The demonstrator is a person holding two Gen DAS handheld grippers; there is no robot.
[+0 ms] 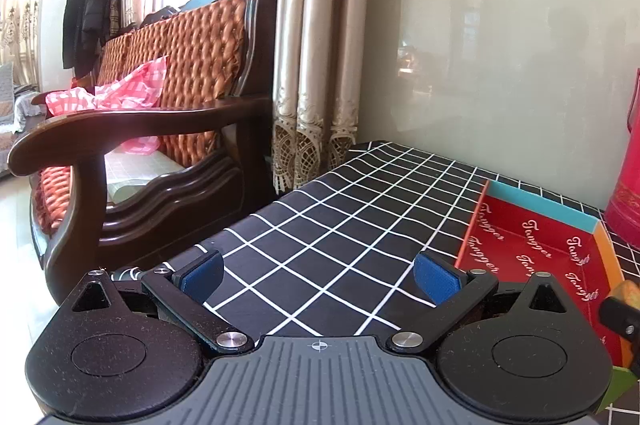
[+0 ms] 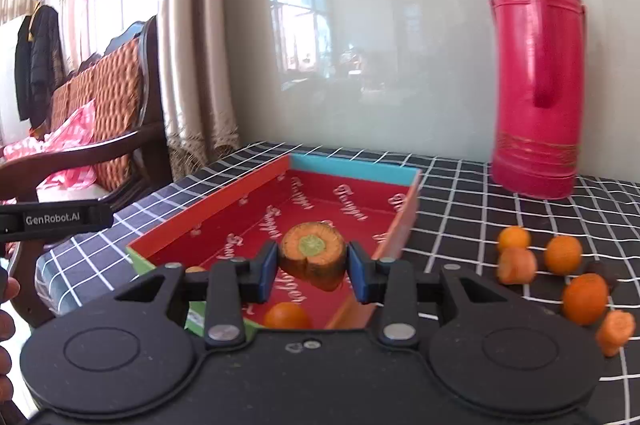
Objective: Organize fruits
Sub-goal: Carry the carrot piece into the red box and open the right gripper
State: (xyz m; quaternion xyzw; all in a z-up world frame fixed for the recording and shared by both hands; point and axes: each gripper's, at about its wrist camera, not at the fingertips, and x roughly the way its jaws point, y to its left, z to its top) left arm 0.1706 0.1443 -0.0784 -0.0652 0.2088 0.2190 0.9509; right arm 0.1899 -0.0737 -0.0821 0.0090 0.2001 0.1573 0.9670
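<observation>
Right wrist view: right claw (image 2: 312, 267), tilted slightly downward, pinches one carrot chunk (image 2: 313, 254) above the red tray (image 2: 208, 213). Left claw (image 1: 318, 275) hovers spread over the worktop (image 1: 320, 225). One tangerine (image 2: 287, 315) lies inside the tray; five orange pieces (image 2: 564, 254) sit toward the worktop's right edge.

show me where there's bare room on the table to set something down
Free: the checked cloth between the sofa and the red tray, and most of the tray floor. Crowded: right of the tray, below the flask, where orange pieces cluster.

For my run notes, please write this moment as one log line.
right gripper: shut on carrot chunk above red tray | left gripper: open, nothing between | small orange in tray
</observation>
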